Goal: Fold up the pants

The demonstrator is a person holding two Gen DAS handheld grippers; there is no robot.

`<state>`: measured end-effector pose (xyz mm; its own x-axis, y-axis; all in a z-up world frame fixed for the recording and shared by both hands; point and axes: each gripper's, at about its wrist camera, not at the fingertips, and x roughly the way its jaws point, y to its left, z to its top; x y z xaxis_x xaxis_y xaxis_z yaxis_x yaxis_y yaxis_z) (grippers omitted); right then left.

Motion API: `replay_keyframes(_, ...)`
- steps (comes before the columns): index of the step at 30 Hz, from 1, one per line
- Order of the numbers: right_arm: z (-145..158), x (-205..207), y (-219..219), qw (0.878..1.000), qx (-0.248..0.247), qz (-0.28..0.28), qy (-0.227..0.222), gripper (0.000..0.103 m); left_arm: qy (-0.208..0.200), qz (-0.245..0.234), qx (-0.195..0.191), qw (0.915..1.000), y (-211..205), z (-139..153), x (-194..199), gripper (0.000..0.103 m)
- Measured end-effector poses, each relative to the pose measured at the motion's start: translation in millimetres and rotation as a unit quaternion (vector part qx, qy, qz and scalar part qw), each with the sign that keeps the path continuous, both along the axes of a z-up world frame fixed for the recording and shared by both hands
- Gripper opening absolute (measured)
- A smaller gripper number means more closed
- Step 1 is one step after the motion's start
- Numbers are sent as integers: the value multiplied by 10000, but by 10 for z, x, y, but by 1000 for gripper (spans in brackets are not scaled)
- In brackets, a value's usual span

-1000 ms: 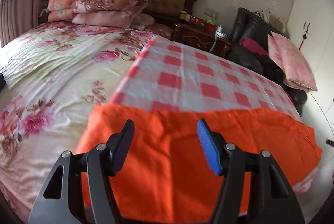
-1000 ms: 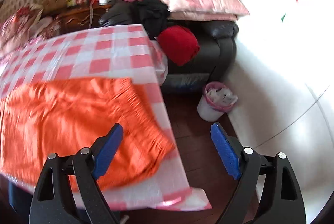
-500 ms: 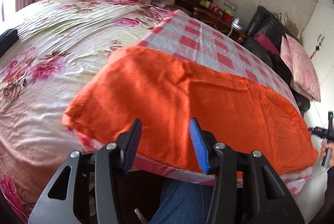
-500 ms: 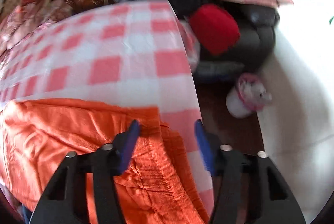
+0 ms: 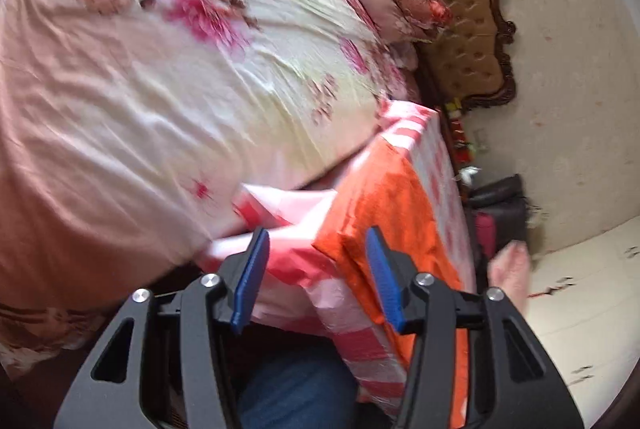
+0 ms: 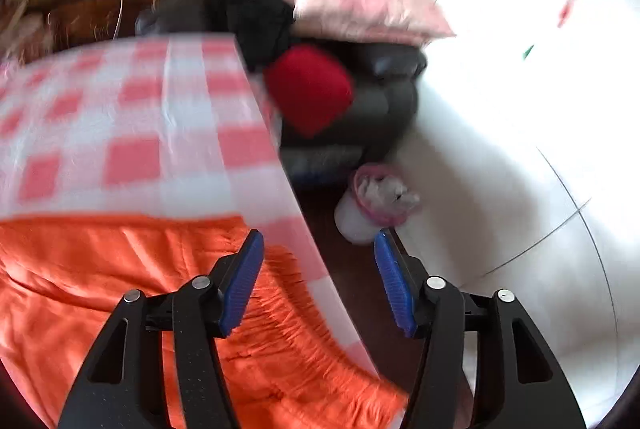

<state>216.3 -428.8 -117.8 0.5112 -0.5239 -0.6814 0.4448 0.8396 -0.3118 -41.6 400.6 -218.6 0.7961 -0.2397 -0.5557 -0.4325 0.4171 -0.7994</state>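
Observation:
The orange pants [image 5: 394,201] lie flat on a table with a red-and-white checked cloth [image 5: 436,149]. In the left wrist view my left gripper [image 5: 316,279] is open, tilted, at the table's near left corner, with the pants' corner between its blue pads [image 5: 248,281]. In the right wrist view the pants [image 6: 100,281] fill the lower left, their gathered waistband edge near the table's right side. My right gripper [image 6: 318,283] is open over that edge, holding nothing.
A floral bed [image 5: 160,61] with pillows and a tufted headboard [image 5: 464,41] lies left of the table. A black sofa [image 6: 376,97] with a pink pillow and red cushion [image 6: 308,89] stands beyond. A small bin [image 6: 376,201] sits on the floor. The checked cloth [image 6: 120,133] covers the table.
My left gripper swung down and left to the table's corner and rolled sideways. My right gripper drew back slightly and opened wider over the waistband edge.

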Motion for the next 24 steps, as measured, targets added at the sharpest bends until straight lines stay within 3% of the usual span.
replay_keyframes(3,174,-234,429,9958,317,777,-368,68,-162,-109,-569,9982,-48,-140,21,53)
replay_keyframes(6,194,-421,882,9865,558,1500,-346,74,-291,-318,-735,9964,-115,-159,132,51)
replay_keyframes(7,163,-461,1039,9816,745,1741,-241,74,-264,-330,-648,9970,-115,-129,179,49)
replay_keyframes(10,90,-547,1394,9712,983,2168,-85,74,-7,-547,32,9985,-146,41,348,21)
replay_keyframes(14,-108,-562,1751,9629,1218,2402,157,75,144,-784,612,9949,-121,185,531,12)
replay_keyframes(18,-312,-645,2020,9564,1560,2429,445,75,108,-642,418,9970,98,144,604,12)
replay_keyframes(22,-545,-732,2201,9565,1491,2384,781,75,-3,-533,-177,9984,211,-20,528,16)
replay_keyframes(24,-570,-773,2185,9583,1518,2335,637,79,-141,-358,-701,9968,272,-175,434,35)
